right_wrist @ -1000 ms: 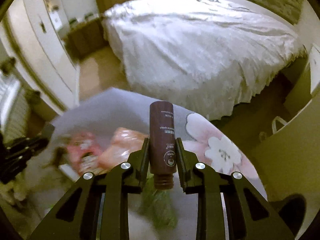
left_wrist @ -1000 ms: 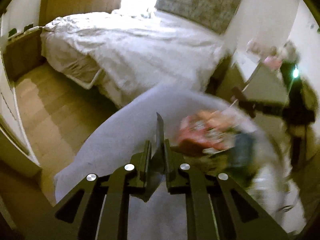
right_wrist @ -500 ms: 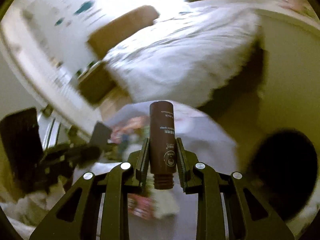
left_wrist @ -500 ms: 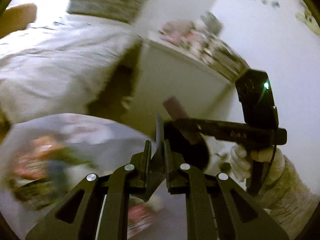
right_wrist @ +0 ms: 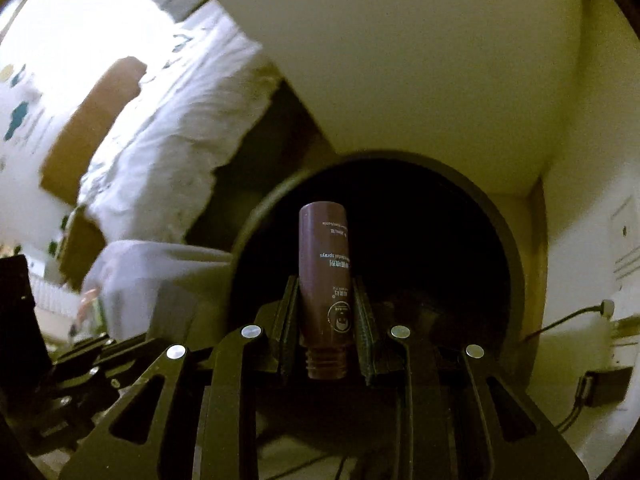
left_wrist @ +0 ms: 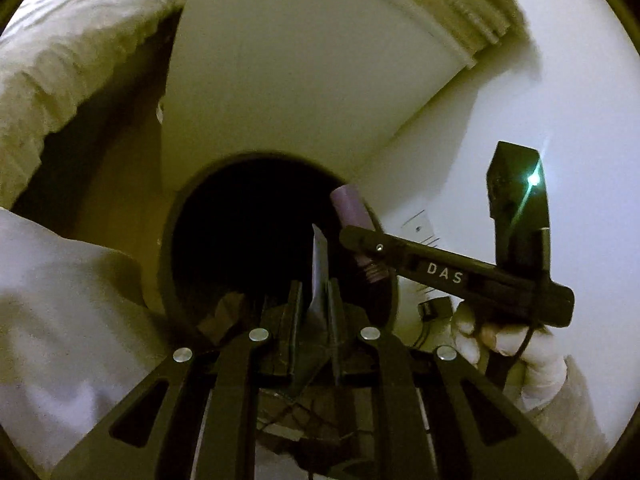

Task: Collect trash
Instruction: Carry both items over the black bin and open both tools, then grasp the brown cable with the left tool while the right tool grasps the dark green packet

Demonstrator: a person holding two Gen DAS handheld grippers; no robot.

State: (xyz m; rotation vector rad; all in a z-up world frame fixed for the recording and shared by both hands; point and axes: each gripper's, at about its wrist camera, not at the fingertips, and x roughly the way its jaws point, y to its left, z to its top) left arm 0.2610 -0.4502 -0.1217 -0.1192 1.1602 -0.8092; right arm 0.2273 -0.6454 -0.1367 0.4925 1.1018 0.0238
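Over the dark bin [right_wrist: 516,264] the brown bottle [right_wrist: 325,276] points neck-back, clamped in the right gripper [right_wrist: 325,312]; beside it the left gripper [left_wrist: 313,300] pinches a thin dark wrapper [left_wrist: 319,264] above the same opening; bed [right_wrist: 168,132] and white cabinet [right_wrist: 400,60] stand behind

The wooden floor [left_wrist: 120,184] is carrying a dark round trash bin [right_wrist: 516,264], which is standing just beside a pale cabinet [left_wrist: 288,80] near the wall. A light grey rug [left_wrist: 60,300] is lying on the floor, reaching up to the bin's side. A bed [right_wrist: 168,120] with rumpled white bedding is standing on the floor on the far side of the cabinet, its cover hanging down toward the boards. Something colourful is lying on the rug, too blurred to identify.
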